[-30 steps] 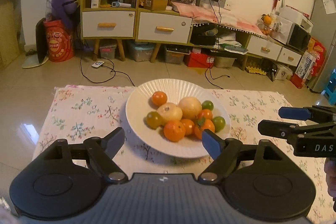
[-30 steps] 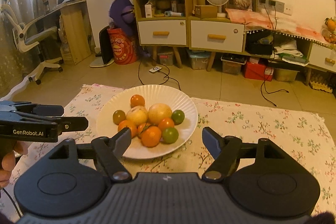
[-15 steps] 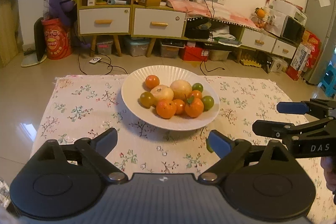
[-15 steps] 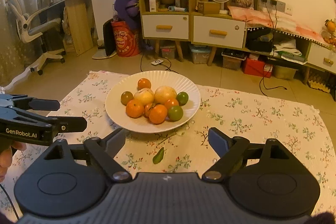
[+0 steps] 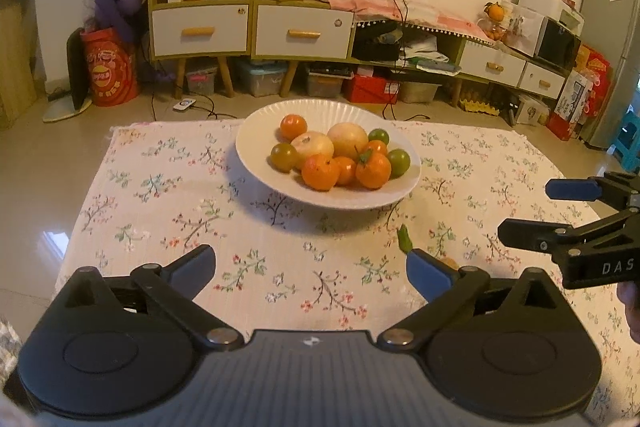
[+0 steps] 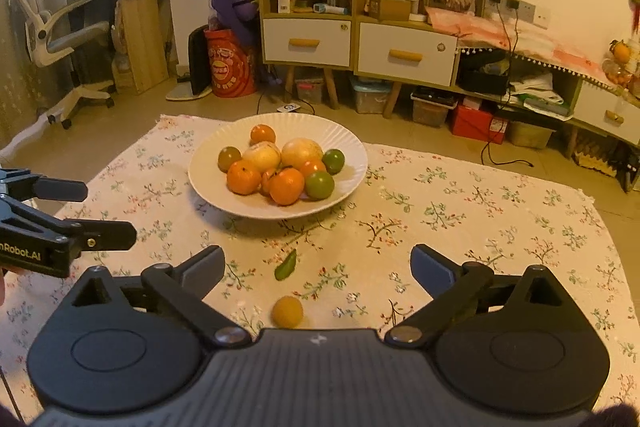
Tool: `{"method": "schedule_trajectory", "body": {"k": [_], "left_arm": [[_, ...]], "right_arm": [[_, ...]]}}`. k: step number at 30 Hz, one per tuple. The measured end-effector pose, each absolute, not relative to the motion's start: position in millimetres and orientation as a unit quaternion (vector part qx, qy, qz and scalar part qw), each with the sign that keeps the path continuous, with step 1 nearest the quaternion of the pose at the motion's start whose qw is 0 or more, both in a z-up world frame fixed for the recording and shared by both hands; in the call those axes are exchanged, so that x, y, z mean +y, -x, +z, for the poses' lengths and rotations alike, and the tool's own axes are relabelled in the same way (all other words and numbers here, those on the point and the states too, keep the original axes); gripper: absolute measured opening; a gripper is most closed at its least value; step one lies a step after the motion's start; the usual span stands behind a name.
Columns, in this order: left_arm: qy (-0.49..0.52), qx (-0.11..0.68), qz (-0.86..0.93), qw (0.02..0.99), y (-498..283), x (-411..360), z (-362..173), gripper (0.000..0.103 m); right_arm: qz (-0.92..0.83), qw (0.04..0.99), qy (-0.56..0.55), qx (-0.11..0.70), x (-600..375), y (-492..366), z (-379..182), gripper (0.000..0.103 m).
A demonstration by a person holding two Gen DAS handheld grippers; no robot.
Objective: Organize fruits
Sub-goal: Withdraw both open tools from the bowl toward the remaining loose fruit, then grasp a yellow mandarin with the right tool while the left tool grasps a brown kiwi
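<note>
While both grippers' jaws have just spread, empty, a small yellow fruit lies at six o'clock from the plate.

– What covers the counter?

– A cream floral tablecloth, spread over the whole top and reaching every edge in view.

– And what sits directly on the cloth?

– A white ribbed plate toward the far side, heaped with fruit. Nearer, well apart from the plate, lies a small green leaf, and just beyond that, closest to the camera, a small yellow-orange fruit lies alone on the cloth.
</note>
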State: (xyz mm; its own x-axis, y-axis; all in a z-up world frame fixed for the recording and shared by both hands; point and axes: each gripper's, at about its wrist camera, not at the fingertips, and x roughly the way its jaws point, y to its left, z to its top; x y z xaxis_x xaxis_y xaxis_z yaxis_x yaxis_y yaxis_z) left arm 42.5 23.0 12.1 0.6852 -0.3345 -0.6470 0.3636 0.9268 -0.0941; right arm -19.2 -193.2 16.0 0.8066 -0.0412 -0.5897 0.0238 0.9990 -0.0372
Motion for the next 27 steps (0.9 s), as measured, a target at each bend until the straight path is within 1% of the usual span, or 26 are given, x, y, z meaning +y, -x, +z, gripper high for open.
{"method": "schedule_trajectory", "body": {"k": [14, 27], "left_arm": [[-0.027, 0.359, -0.195, 0.912, -31.0, 25.8, -5.9, 0.09], [-0.039, 0.348, -0.208, 0.913, -27.3, 22.0, -28.0, 0.09]], "right_arm": [[-0.007, 0.946, 0.05, 0.321, -191.0, 26.9, -3.9, 0.101], [0.024, 0.943, 0.05, 0.329, -192.4, 27.7, -27.7, 0.1]]}}
